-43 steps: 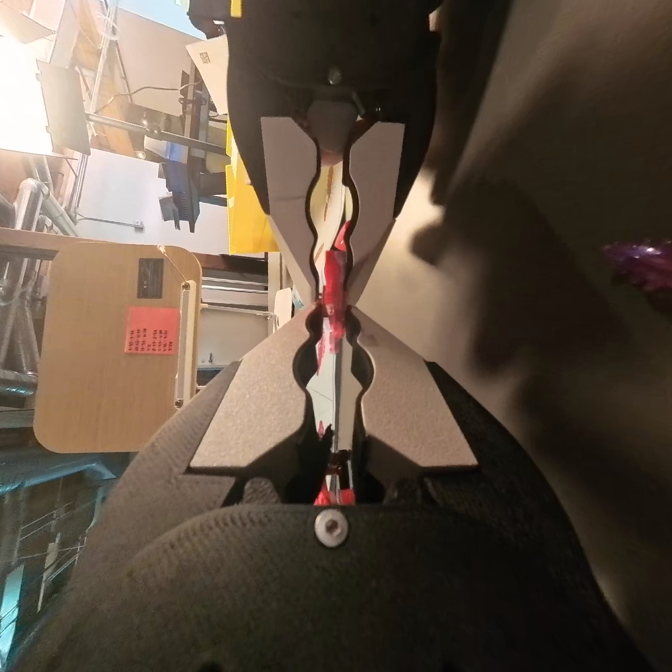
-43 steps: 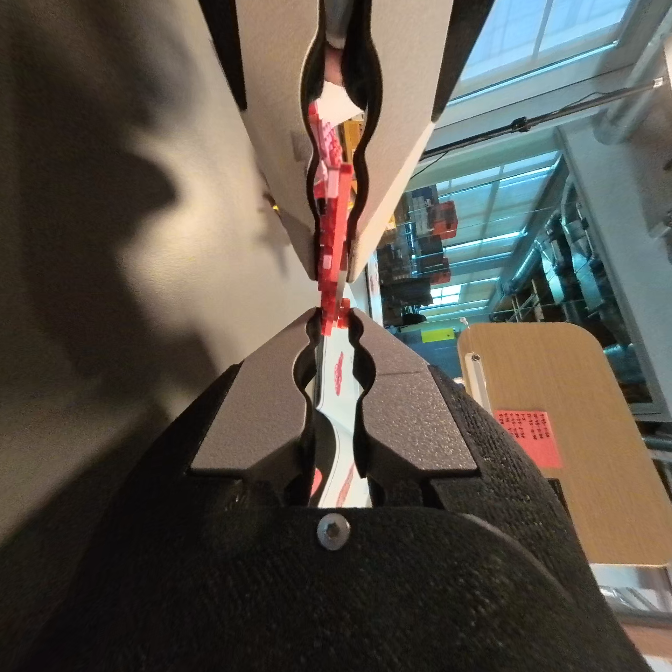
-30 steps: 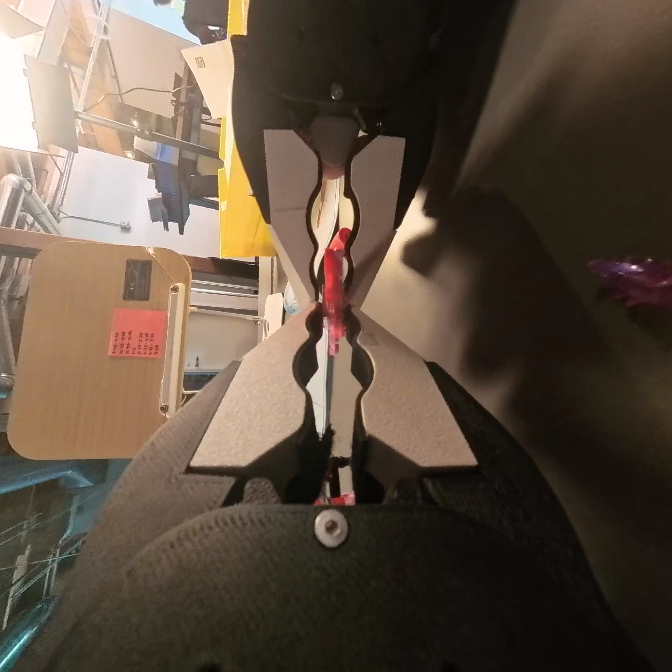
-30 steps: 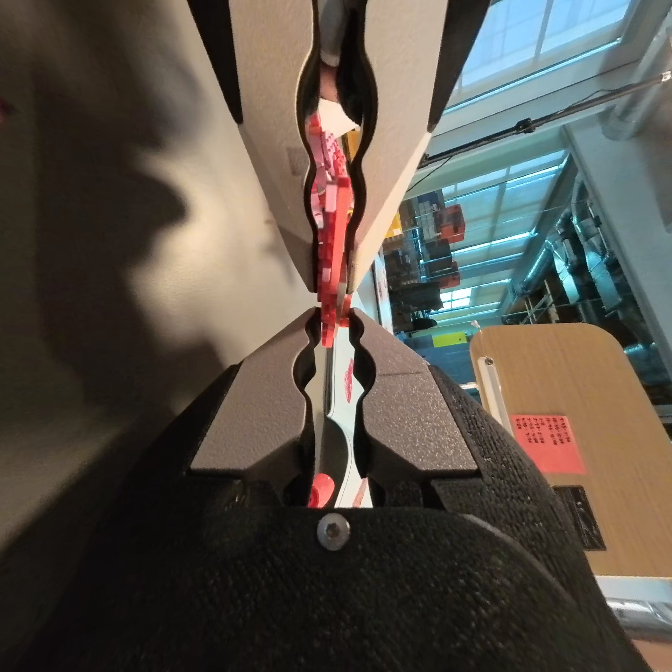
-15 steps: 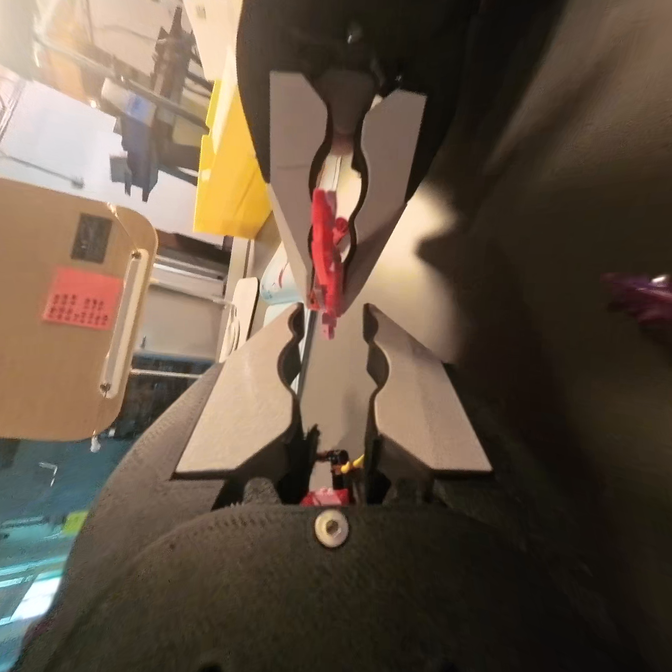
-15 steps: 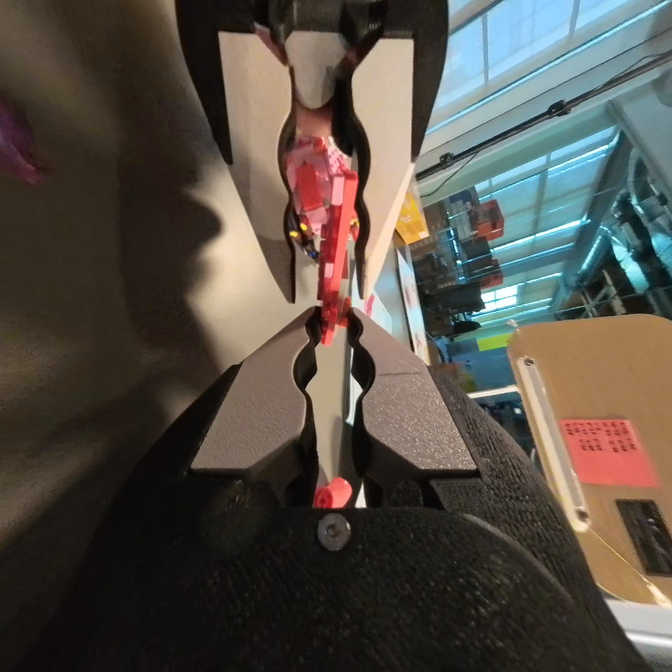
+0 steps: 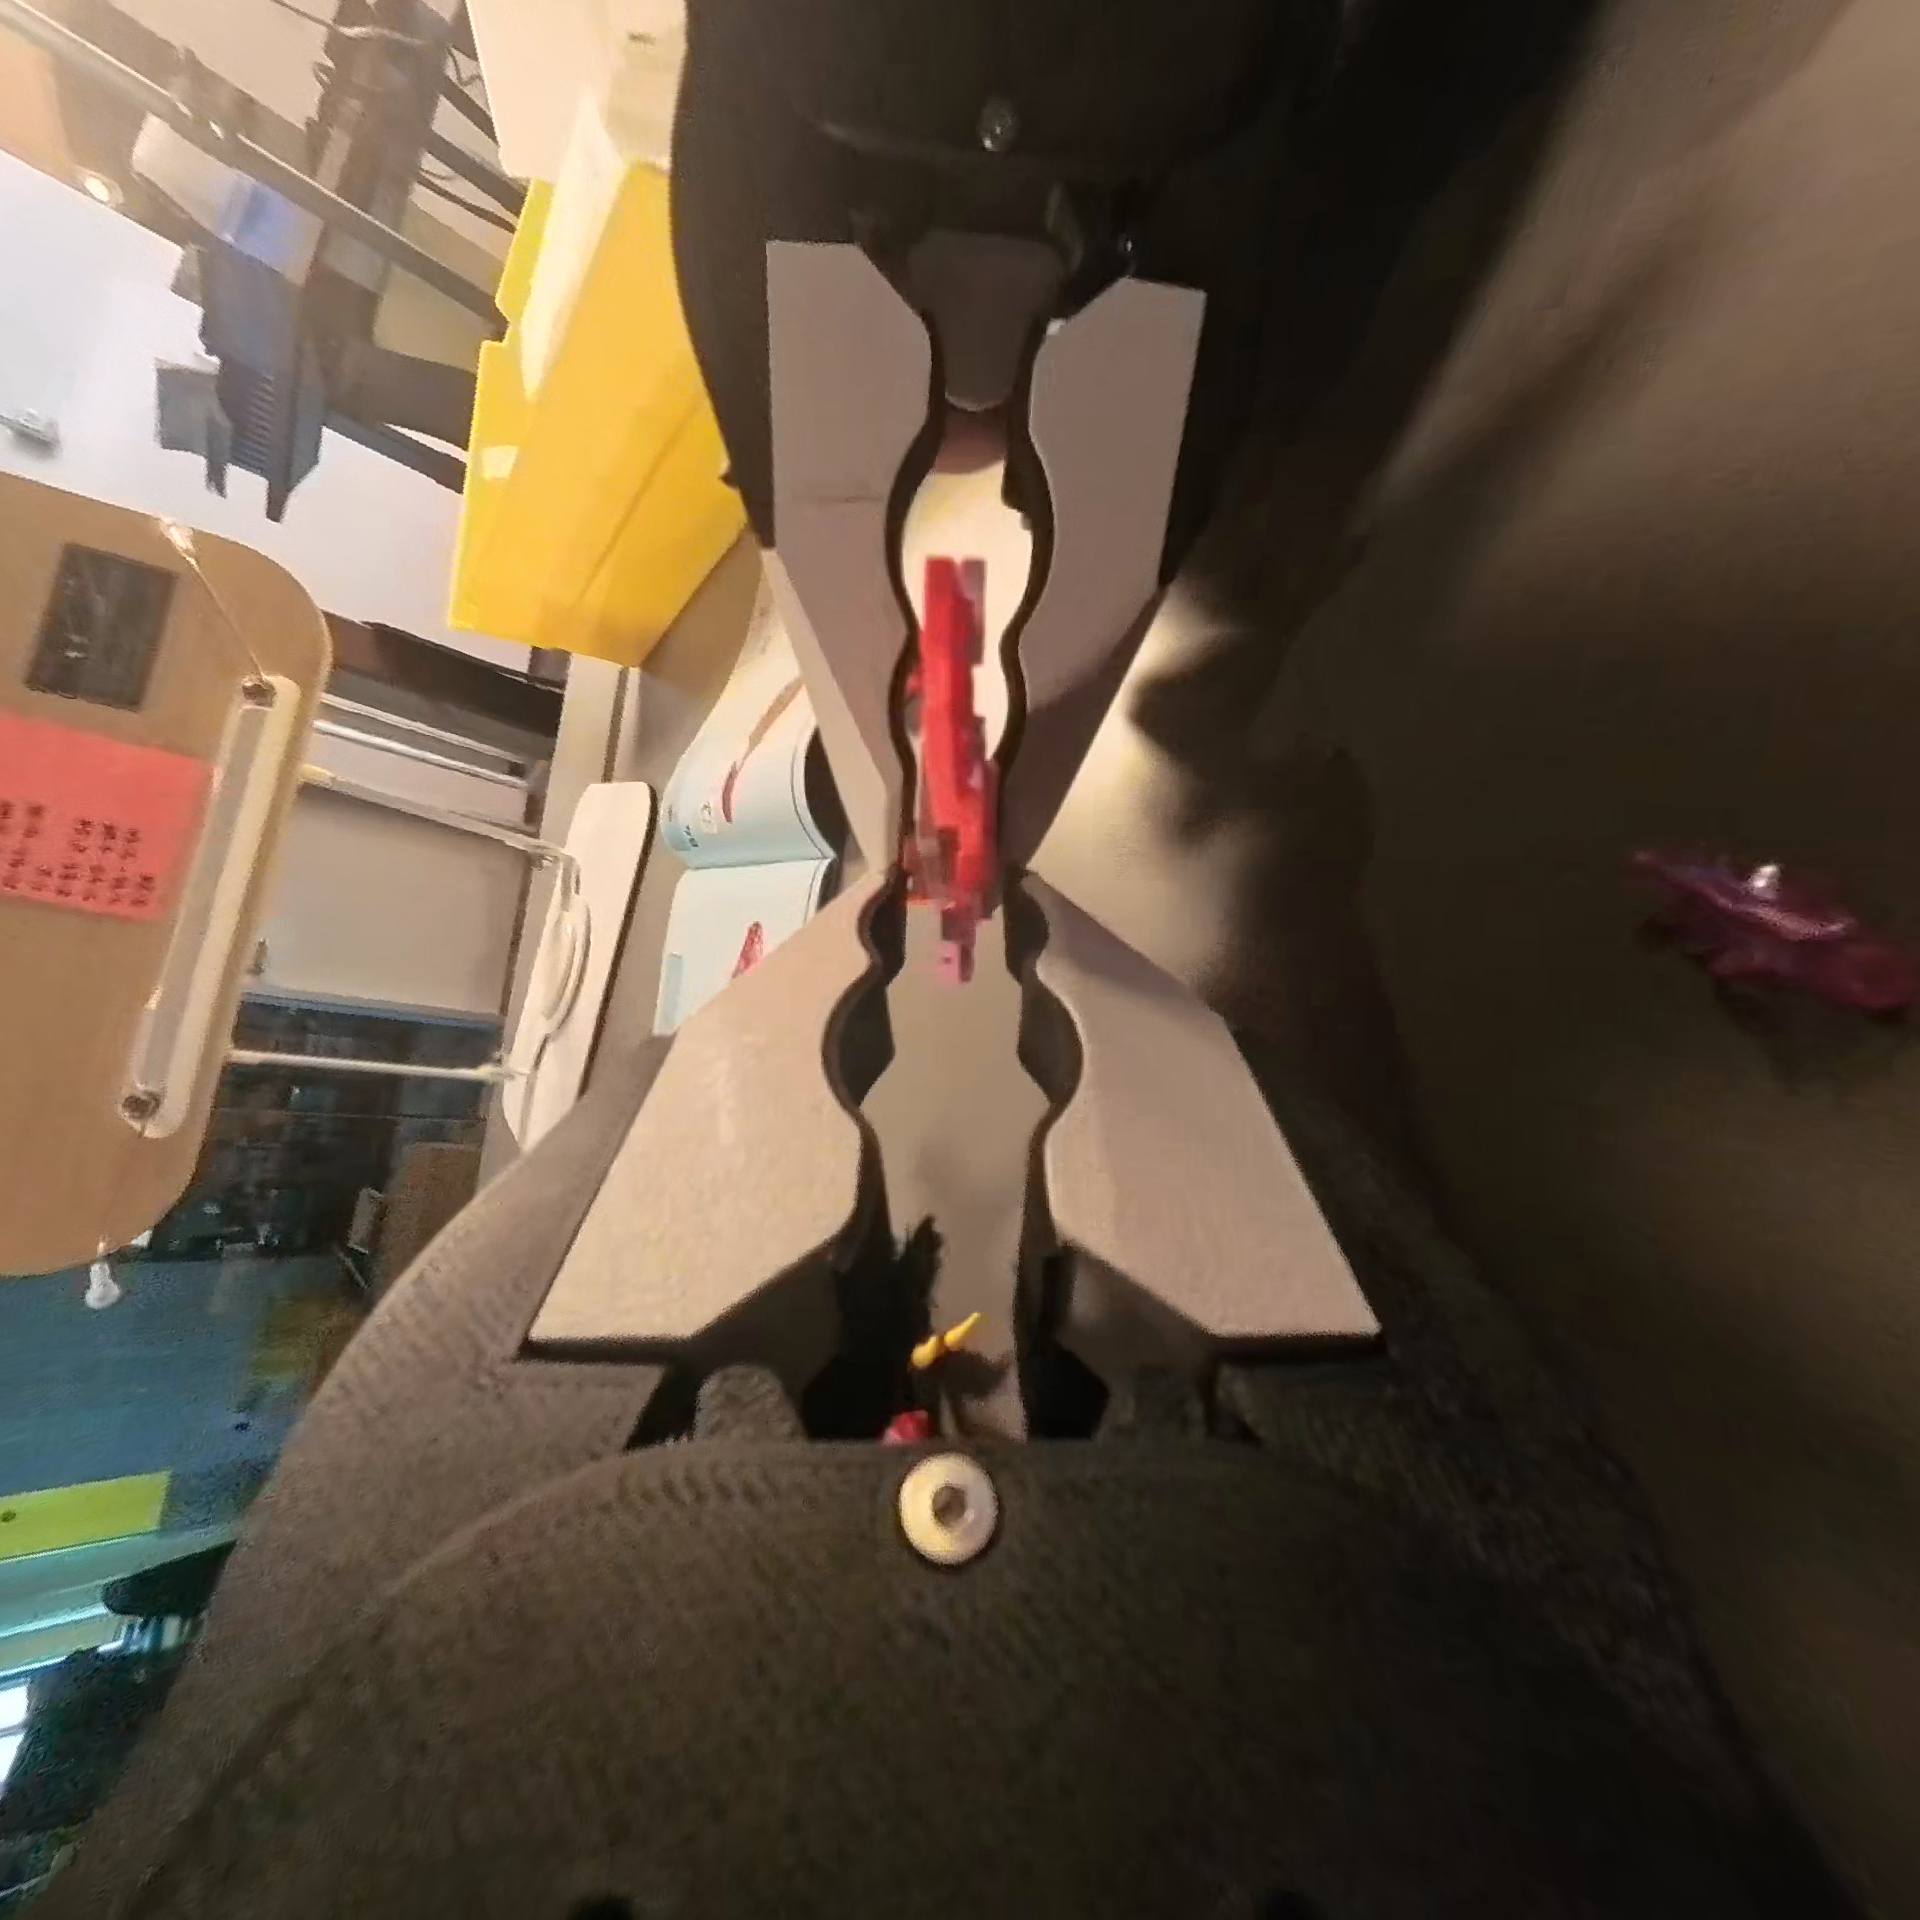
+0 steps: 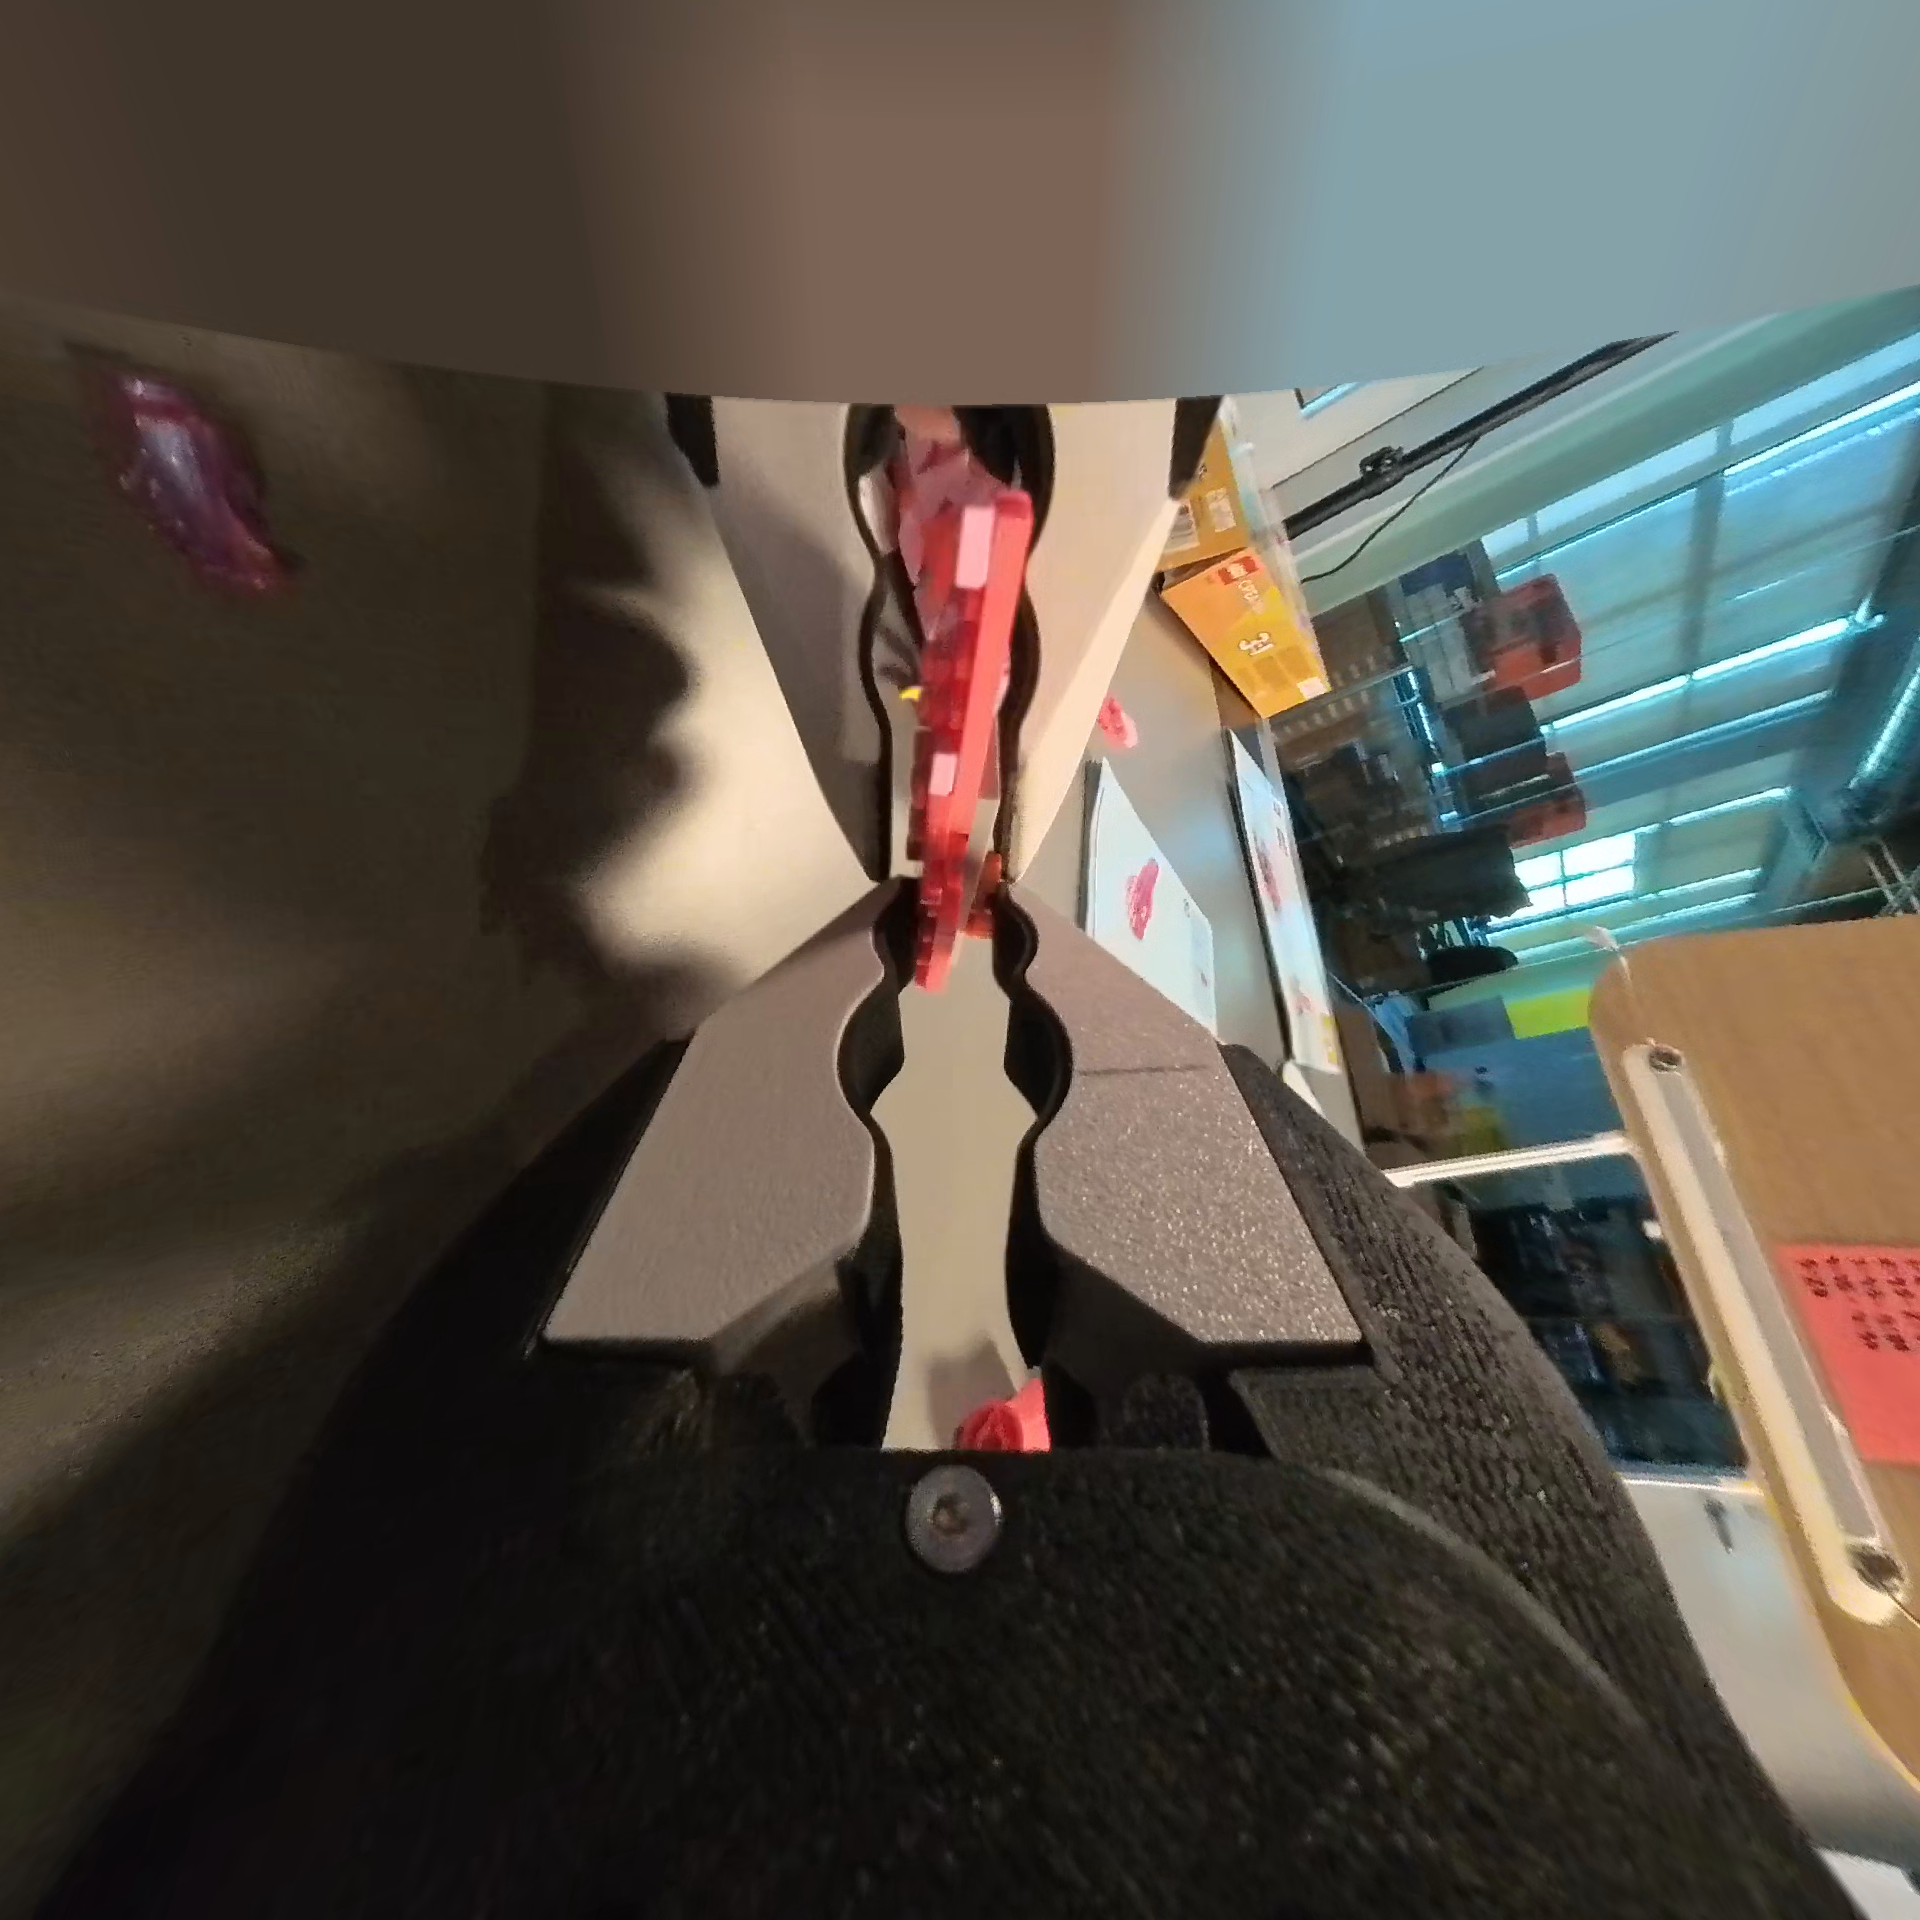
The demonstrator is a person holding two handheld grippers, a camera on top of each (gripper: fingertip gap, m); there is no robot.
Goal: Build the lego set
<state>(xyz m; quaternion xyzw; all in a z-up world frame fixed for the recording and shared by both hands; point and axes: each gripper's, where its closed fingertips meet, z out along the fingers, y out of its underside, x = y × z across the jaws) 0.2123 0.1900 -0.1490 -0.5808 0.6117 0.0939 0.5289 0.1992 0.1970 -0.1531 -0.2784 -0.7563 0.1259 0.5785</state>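
Note:
My two grippers meet tip to tip over the grey table. A flat red brick-built piece runs edge-on between them. My right gripper is shut on the end of the red piece. It also shows at the top of the left wrist view. My left gripper stands around the other end, with a thin gap at each pad, so it is open. It also shows in the right wrist view.
A purple piece lies on the table and also shows in the right wrist view. A booklet, a yellow bin and a wooden board with a red sticker lie beyond. A small red piece lies near an orange box. My two grippers' fingertips are within a few centimetres of each other.
My left gripper let go of the red piece, opened wide, and has now narrowed around its end again. My right gripper kept its hold throughout. Both views swung a little.

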